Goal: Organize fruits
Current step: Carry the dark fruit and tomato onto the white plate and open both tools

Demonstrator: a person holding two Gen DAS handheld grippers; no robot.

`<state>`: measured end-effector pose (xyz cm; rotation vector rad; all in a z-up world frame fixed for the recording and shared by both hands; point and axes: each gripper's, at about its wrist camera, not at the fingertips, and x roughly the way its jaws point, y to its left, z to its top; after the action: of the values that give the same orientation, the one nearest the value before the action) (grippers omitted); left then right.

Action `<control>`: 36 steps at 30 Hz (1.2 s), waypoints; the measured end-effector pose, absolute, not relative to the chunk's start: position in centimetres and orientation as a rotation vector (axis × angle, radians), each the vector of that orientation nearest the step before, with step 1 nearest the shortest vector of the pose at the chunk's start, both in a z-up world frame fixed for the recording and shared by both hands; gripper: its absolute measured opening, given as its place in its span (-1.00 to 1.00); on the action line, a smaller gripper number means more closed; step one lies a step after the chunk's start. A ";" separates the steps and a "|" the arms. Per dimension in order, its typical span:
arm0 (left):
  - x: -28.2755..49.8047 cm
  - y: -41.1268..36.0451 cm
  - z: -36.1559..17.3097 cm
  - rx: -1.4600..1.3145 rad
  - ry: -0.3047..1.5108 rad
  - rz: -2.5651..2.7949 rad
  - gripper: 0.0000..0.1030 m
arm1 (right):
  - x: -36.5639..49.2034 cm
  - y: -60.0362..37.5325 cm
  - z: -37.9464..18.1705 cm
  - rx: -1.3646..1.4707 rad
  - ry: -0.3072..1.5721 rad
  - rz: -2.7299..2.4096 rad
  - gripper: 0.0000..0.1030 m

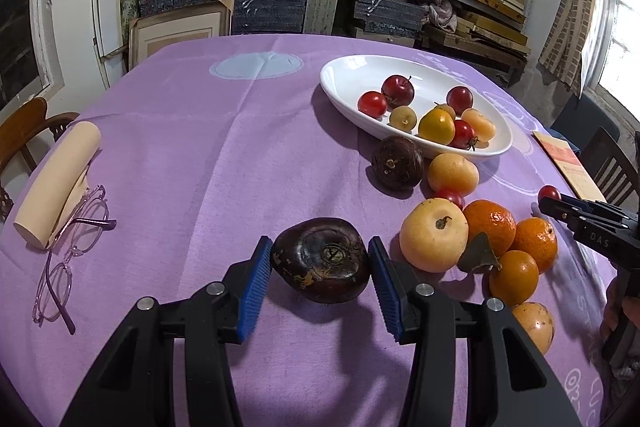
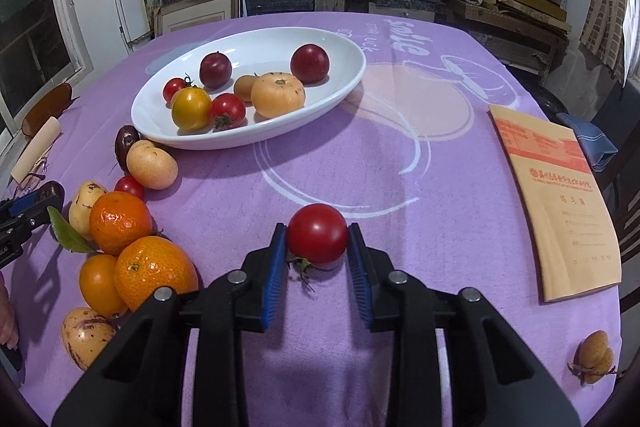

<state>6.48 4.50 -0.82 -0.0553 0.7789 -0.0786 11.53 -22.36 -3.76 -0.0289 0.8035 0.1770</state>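
My left gripper [image 1: 320, 259] is shut on a dark brown fruit [image 1: 322, 261], just above the purple cloth [image 1: 180, 167]. My right gripper [image 2: 318, 239] is shut on a red tomato [image 2: 318, 233], low over the cloth; it also shows in the left wrist view [image 1: 549, 193]. A white oval dish [image 2: 256, 43] holds several small fruits: red plums, tomatoes and yellow ones. It shows in the left view too [image 1: 360, 71]. Loose fruits lie between the grippers: oranges [image 2: 154, 273], a pale yellow fruit [image 1: 434, 235], another dark fruit [image 1: 397, 163].
Glasses [image 1: 76, 239] and a cream roll [image 1: 56, 187] lie at the table's left. A tan notebook [image 2: 560, 195] lies at the right. Two small yellow fruits [image 2: 596, 357] sit near the right front edge. Chairs and shelves of boxes surround the table.
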 end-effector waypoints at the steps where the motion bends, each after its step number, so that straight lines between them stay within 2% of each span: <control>1: 6.7 4.5 -0.6 -0.056 0.775 -0.078 -0.04 | 11.5 -22.4 -3.4 -0.020 0.794 0.181 -0.42; 11: 15.0 1.8 4.3 -0.037 0.727 -0.124 -0.04 | 17.7 -19.2 2.7 -0.012 0.751 0.246 -0.42; 17: 20.7 -0.2 3.6 -0.068 0.762 -0.120 -0.04 | 23.6 -18.1 1.2 0.038 0.787 0.217 -0.42; 23: 23.1 -0.2 2.0 -0.103 0.796 -0.107 -0.04 | 25.3 -18.9 -0.1 0.057 0.785 0.195 -0.41; 24: 23.3 -0.2 1.8 -0.108 0.802 -0.110 -0.04 | 25.3 -19.2 -0.1 0.071 0.773 0.199 -0.33; 25: 23.4 -0.1 1.6 -0.114 0.807 -0.115 -0.04 | 25.3 -19.4 -0.2 0.080 0.766 0.204 -0.03; 27: 23.4 0.0 1.1 -0.114 0.817 -0.122 -0.03 | 25.1 -19.9 0.1 0.083 0.738 0.190 0.15; 33: 23.1 1.1 1.5 -0.129 0.792 -0.130 -0.02 | 24.5 -20.6 1.0 0.110 0.707 0.202 0.15; 36: 22.6 2.2 2.4 -0.157 0.775 -0.129 0.09 | 23.4 -20.2 2.0 0.105 0.678 0.214 0.27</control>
<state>22.63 2.22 2.43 -0.1573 0.7753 -0.1288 23.41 -20.22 1.96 0.1045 0.6778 0.2142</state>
